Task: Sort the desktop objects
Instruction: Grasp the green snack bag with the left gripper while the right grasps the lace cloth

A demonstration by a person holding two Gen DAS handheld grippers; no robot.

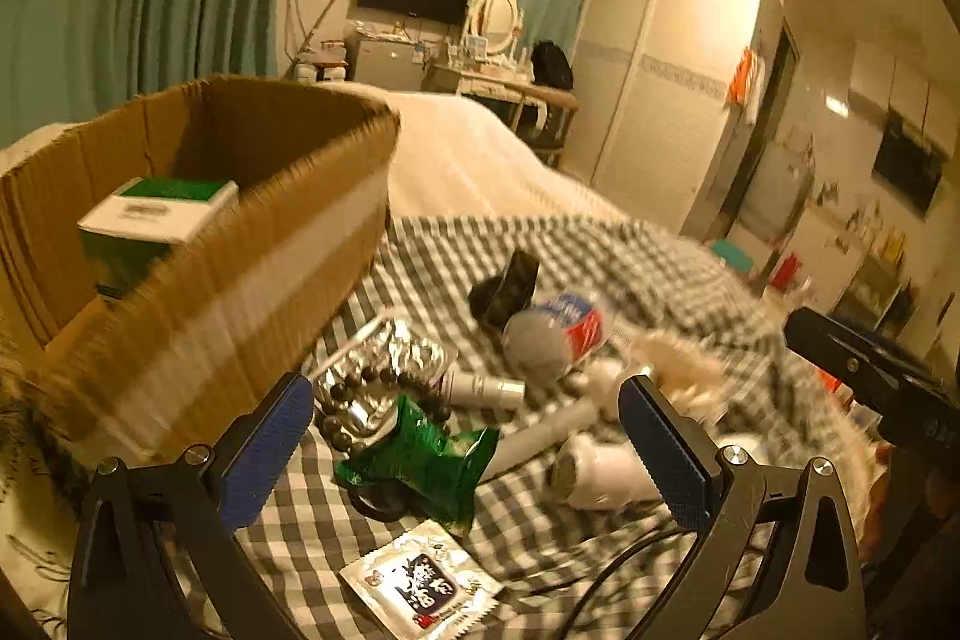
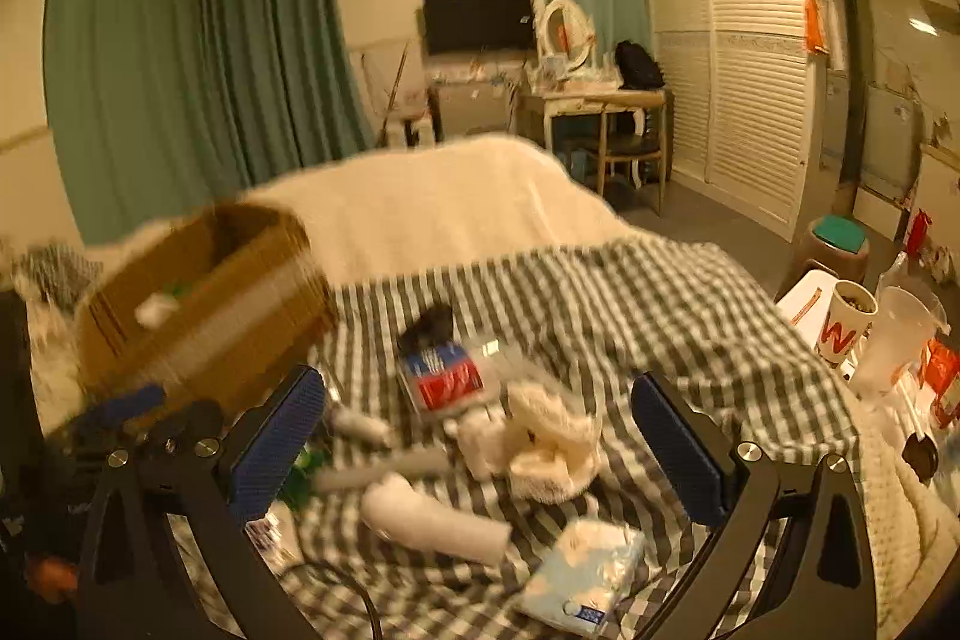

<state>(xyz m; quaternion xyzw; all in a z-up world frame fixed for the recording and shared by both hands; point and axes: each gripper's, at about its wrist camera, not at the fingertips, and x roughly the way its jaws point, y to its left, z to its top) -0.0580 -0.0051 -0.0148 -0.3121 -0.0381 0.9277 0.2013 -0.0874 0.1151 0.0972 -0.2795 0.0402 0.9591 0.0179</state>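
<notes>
A cardboard box [image 1: 198,244] stands at the left on the checked cloth [image 1: 600,244], with a green and white carton [image 1: 159,211] inside; the box also shows in the right wrist view [image 2: 204,316]. My left gripper [image 1: 465,439] is open and empty above a green snack bag [image 1: 426,454], a foil tray with dark beads [image 1: 372,370] and a white sachet [image 1: 420,586]. My right gripper [image 2: 480,436] is open and empty above white tubes [image 2: 432,520], a crumpled white cloth [image 2: 552,442], a red and blue packet [image 2: 444,376] and a tissue pack [image 2: 582,574].
A black object [image 1: 504,289] lies further back on the cloth. A bedside surface at the right holds cups [image 2: 849,325] and a clear jug [image 2: 897,334]. A black cable [image 2: 354,592] runs under the right gripper. The right gripper's body [image 1: 870,370] shows at the right edge.
</notes>
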